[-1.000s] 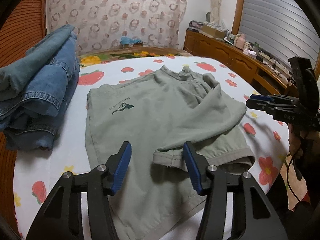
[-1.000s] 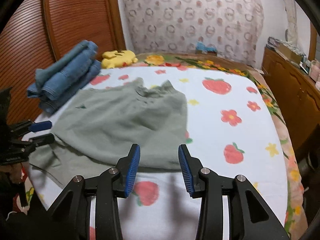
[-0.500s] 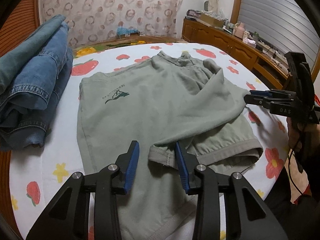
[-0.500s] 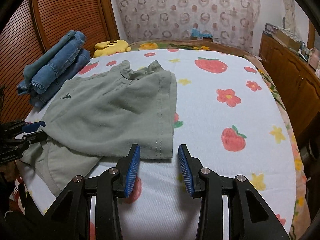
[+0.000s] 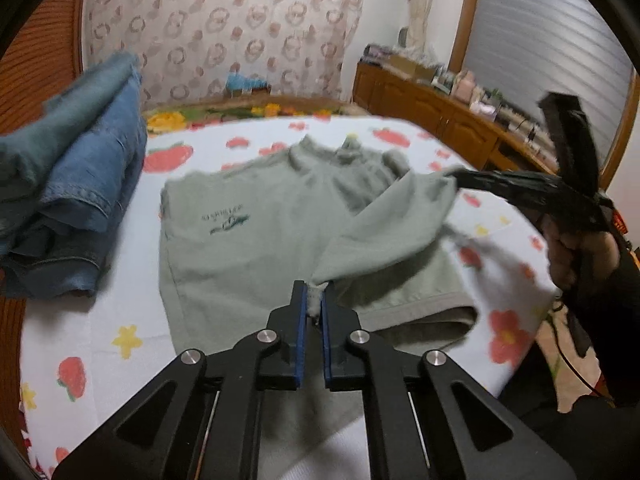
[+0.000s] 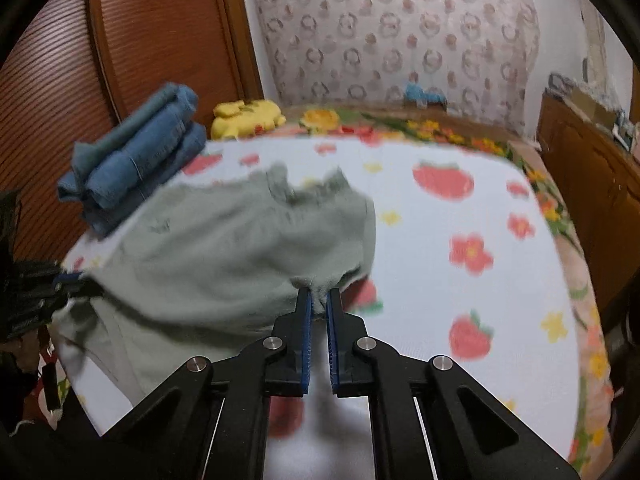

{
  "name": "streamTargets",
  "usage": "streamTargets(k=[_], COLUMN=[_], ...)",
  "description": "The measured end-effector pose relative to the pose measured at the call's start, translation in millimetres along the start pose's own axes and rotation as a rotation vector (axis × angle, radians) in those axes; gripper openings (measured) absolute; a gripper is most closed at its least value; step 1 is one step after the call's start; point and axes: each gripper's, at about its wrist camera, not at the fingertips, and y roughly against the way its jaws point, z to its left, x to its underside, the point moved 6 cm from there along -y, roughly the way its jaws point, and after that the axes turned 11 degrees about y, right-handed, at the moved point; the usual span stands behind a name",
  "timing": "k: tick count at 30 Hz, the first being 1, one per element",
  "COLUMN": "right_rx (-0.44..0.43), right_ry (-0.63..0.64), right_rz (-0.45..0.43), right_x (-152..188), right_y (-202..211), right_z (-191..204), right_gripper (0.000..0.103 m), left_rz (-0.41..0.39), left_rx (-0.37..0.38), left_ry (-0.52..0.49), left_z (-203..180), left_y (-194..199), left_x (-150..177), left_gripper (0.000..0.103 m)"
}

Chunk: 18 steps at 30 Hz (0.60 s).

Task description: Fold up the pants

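Grey-green pants (image 5: 248, 248) lie on the strawberry-print bed (image 5: 80, 320), one leg folded over the other. My left gripper (image 5: 314, 292) grips the near corner of the folded leg's hem, jaws closing with the blue pads pressing the cloth. At the right of the same view, my right gripper (image 5: 460, 174) pinches the hem's other corner and holds it slightly above the bed. In the right wrist view, my right gripper (image 6: 319, 294) is closing on bunched pants (image 6: 224, 248) fabric. There my left gripper (image 6: 76, 284) shows at the left edge, on the cloth.
A stack of folded blue jeans (image 5: 80, 184) sits left of the pants. A yellow plush toy (image 6: 244, 118) lies by the headboard. A wooden cabinet (image 5: 440, 128) runs along the right of the bed, a wooden wardrobe (image 6: 140, 40) along the left. A hand (image 5: 576, 252) holds the right gripper.
Both grippers went from open around the hem to shut on it. The held edge of the folded leg has lifted slightly off the bed.
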Motion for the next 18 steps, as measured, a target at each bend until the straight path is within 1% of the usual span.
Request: streamTargets(k=[3,7,11,18], right_rx=[-0.012,-0.043,-0.088,-0.169], right_ry=[0.04,0.099,0.148,0.19], right_rz=[-0.049,-0.1,-0.118,-0.114], right_x=[-25.8,-56.8,-79.5,-102.6], right_y=[5.2,3.5,-12.1,-56.0], right_z=[8.8,27.8,49.9,78.9], right_gripper=[0.006,0.006,0.006,0.006], left_rz=[-0.032,-0.061,-0.077,-0.05], left_rx=[0.012,0.009,-0.009,-0.045], left_ry=[0.0,0.006,0.022,0.067], left_z=[-3.1,-0.5,9.3,33.9], left_y=[20.2,38.1,46.6,44.9], left_x=[0.0,0.8,3.1,21.3], left_gripper=[0.007,0.007,0.007,0.007])
